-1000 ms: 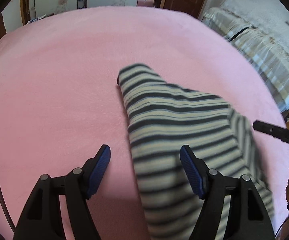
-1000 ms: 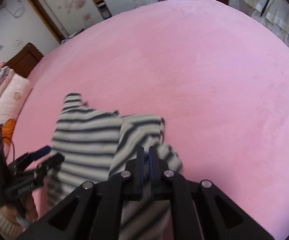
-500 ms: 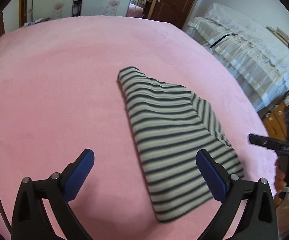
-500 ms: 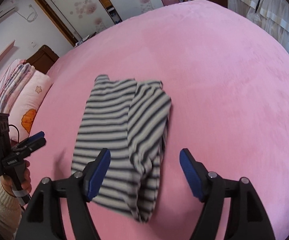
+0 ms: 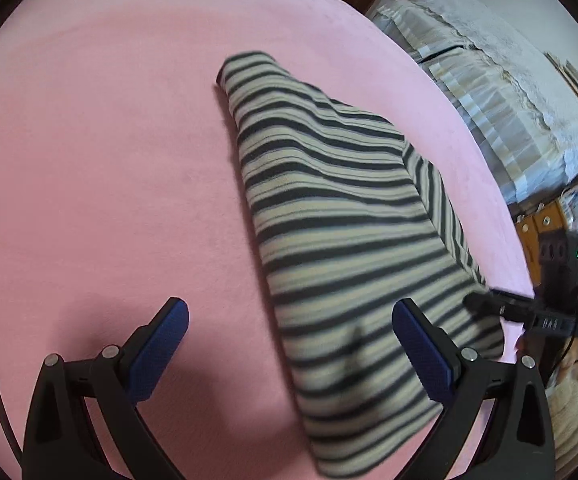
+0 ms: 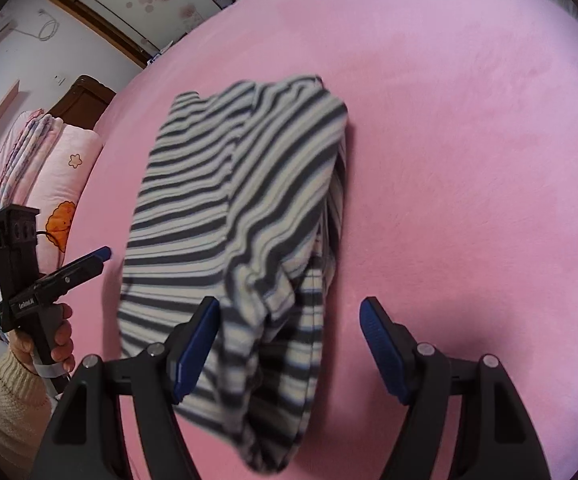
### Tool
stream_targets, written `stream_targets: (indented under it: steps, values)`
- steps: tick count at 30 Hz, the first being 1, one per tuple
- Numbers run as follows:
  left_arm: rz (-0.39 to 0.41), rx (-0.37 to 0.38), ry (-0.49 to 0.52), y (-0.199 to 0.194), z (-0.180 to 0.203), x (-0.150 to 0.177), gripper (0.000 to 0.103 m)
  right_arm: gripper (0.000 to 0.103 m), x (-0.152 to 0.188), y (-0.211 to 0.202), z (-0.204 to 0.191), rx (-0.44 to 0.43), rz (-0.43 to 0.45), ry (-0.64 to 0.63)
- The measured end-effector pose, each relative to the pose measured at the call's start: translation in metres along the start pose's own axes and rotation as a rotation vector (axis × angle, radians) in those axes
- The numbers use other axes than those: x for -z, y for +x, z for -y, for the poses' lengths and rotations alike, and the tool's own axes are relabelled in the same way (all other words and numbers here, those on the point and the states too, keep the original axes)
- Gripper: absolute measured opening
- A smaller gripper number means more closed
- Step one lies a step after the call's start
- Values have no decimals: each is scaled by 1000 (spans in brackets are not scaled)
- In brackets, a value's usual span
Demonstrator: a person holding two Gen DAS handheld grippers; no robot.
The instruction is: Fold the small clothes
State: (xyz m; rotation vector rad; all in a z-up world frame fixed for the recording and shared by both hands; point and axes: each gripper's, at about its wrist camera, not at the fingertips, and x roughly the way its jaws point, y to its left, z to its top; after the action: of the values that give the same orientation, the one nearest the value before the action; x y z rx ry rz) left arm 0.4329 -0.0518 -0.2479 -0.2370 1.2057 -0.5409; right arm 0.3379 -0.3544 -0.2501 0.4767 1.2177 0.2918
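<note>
Left gripper (image 5: 289, 340) and right gripper (image 6: 289, 332), both angled downward at lower frame, jaws spread, holding nothing. Striped garment (image 6: 241, 216) lies folded at centre on pink bedspread (image 6: 469, 140).

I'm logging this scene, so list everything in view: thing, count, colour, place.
striped garment: one, cream and dark grey, folded on the blanket, between both grippers' open jaws, gripped by neither.
blanket: one, pink, covering the bed.
pillows: a stack, pink with flower print, far left in the right wrist view.
second bed: one, beige checked cover, beyond the blanket.
left gripper: black, blue pads, open.
right gripper: black, blue pads, open.
hand: one, cream knitted sleeve, holding the left gripper.
</note>
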Motion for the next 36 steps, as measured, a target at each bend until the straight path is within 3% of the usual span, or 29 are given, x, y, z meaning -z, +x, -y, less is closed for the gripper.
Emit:
stream_targets:
  steps: [9,19,21,23,24,26,30,33,36]
  values:
    - [7,19,-10,45,-3,-26,101,72,-4,27,-1,-94,-18,-13]
    - [63,-8,18,73,6,-47,101,70,-8,40,-8,-120,10,-54]
    - [83,-25,45,76,12,-46,90,65,-7,40,-8,-120,21,-68]
    - [91,-32,84,76,21,-44,60,56,-5,39,-9,-127,33,-80]
    - [94,-63,107,76,27,-43,57,48,-4,39,-11,-132,35,-86]
    - [107,-132,163,74,42,-43,32,40,-2,37,-18,-106,46,-116]
    - [118,-284,306,68,80,-44,22,31,5,30,-54,57,87,-259]
    - [133,-305,336,56,96,-47,21,30,11,21,-78,146,122,-332]
    - [143,-287,335,36,104,-51,21,29,12,8,-87,149,145,-320]
